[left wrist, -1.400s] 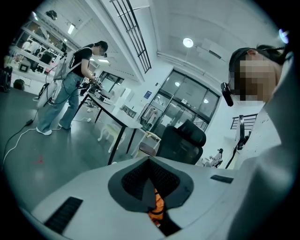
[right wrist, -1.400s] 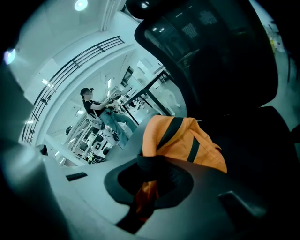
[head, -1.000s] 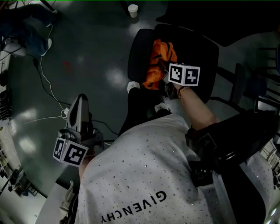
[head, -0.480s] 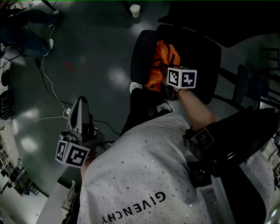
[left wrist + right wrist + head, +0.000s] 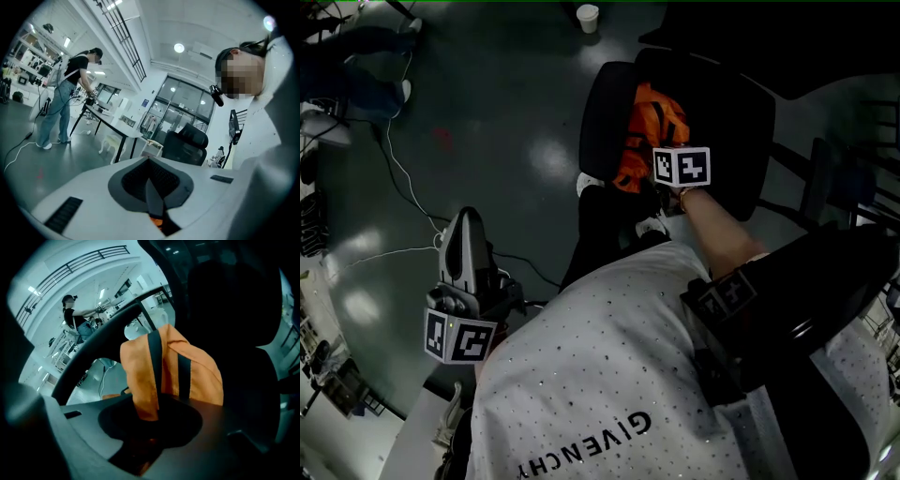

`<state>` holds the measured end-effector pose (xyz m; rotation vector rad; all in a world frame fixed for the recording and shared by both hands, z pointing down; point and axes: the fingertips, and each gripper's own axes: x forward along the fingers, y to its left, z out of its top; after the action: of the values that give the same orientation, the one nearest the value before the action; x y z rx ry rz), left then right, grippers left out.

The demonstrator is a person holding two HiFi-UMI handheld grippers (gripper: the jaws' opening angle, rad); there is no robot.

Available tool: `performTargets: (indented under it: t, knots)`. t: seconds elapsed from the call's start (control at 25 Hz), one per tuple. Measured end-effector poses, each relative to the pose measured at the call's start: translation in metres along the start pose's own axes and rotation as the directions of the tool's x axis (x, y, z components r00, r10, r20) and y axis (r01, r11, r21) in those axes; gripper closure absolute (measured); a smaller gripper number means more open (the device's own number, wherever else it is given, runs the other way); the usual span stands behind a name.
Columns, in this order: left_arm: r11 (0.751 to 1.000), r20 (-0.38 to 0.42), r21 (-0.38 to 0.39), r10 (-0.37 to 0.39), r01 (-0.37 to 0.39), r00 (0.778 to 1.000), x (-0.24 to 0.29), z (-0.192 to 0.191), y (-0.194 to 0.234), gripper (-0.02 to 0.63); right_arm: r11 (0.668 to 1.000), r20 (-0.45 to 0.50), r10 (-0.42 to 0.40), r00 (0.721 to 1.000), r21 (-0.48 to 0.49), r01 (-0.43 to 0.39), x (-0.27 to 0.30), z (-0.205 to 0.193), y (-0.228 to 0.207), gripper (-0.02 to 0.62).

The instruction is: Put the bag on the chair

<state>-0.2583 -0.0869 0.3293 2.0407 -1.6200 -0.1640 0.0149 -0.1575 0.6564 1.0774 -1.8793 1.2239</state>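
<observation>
An orange bag with dark stripes (image 5: 652, 131) lies slumped on the seat of a black office chair (image 5: 602, 112). My right gripper (image 5: 654, 184) sits at the bag's near edge, its marker cube above it. In the right gripper view a fold of the bag (image 5: 173, 366) hangs down into the gap of the right gripper (image 5: 150, 423). Its jaws are opening and the fabric looks loose between them. The chair's dark backrest (image 5: 229, 310) rises behind. My left gripper (image 5: 467, 217) is far off at the lower left over the floor, shut and empty.
A paper cup (image 5: 588, 16) stands on the grey floor beyond the chair. White cables (image 5: 405, 192) run across the floor at left. In the left gripper view a person (image 5: 65, 93) stands at a long table (image 5: 110, 125), and another black chair (image 5: 185, 145) is nearby.
The right gripper has shifted slightly left and farther over the bag on the seat. The left gripper has barely moved.
</observation>
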Motion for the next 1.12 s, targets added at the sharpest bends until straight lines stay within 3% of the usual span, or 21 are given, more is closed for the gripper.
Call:
performTargets:
  t: [0.2, 0.48, 0.88, 1.12]
  knots:
    - [0.998, -0.016, 0.046, 0.038, -0.037, 0.999, -0.003, -0.003, 0.006, 0.606, 0.997, -0.033, -0.043, 0.999, 0.07, 0.045, 0.008, -0.015, -0.019, 0.422]
    - [0.994, 0.015, -0.086, 0.074, -0.072, 0.997, -0.014, -0.01, 0.016, 0.604, 0.998, -0.056, -0.05, 0.997, 0.044, 0.053, 0.008, -0.017, -0.026, 0.394]
    - [0.984, 0.034, -0.136, 0.121, -0.115, 0.992, -0.035, -0.017, 0.015, 0.604, 0.995, -0.128, -0.099, 0.987, -0.023, 0.096, -0.003, -0.031, -0.033, 0.374]
    - [0.985, 0.059, -0.138, 0.117, -0.108, 0.991, -0.047, -0.024, 0.0, 0.604, 0.985, -0.064, -0.168, 0.984, 0.014, 0.169, -0.026, -0.027, -0.044, 0.319]
